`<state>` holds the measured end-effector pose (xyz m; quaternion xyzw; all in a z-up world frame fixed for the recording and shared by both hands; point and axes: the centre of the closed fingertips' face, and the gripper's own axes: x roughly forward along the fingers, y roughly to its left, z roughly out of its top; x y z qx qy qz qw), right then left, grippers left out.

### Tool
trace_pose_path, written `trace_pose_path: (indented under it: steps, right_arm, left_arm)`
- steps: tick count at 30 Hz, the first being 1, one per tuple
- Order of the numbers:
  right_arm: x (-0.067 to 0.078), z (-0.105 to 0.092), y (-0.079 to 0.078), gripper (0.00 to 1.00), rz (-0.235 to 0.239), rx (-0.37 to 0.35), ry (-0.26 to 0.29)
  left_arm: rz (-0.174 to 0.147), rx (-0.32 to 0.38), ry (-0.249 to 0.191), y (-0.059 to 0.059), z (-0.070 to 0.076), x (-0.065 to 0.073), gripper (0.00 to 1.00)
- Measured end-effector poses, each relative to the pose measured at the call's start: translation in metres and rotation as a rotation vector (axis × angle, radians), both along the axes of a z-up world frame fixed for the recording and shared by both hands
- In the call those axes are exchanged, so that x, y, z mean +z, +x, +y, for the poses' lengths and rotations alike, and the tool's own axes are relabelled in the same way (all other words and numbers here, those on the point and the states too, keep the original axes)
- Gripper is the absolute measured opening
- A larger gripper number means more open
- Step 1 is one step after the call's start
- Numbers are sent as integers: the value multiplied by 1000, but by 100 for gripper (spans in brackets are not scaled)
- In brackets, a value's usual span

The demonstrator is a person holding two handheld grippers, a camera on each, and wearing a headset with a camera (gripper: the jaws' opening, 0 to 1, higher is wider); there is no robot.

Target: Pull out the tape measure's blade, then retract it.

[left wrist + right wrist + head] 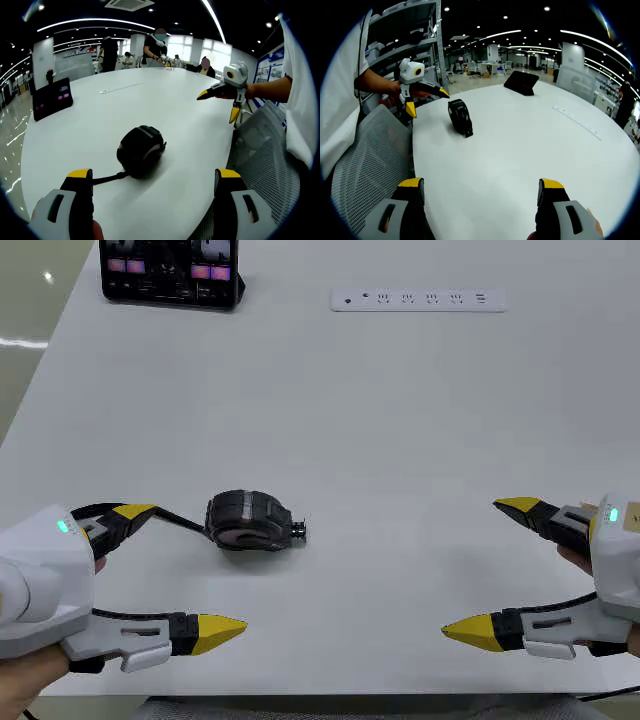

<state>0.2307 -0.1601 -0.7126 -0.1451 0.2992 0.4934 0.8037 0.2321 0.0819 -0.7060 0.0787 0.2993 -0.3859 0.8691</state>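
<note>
Left gripper [178, 570]: jaws wide, empty, just left of the tape measure (placed, I judge, to steady it).
Right gripper [490, 567]: jaws wide, empty, well apart on the right, free to take the blade.
Tape measure [248, 521]: on the white table [400, 420], near edge, left of centre, blade not yet drawn.

The round black tape measure [250, 522] had a matt, ribbed plastic case with a duller grey side face. The white tabletop [400, 420] looked smooth and satin, barely reflective. The left gripper [195, 568] and right gripper [472, 567] wore glossy white plastic shells and smooth yellow tips. The grey chair back [370, 155] was open mesh cloth.
</note>
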Motion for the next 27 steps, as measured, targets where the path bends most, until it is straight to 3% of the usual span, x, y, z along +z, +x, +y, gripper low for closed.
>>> trace_pose_path:
  steps: [14,27]
  right_arm:
    - [1,1,0,86,7,0,6]
    - [0,2,5,86,7,12,1]
  left_arm:
    - [-5,7,-6,2,2,1,99]
    - [-8,-19,-4,6,0,2,99]
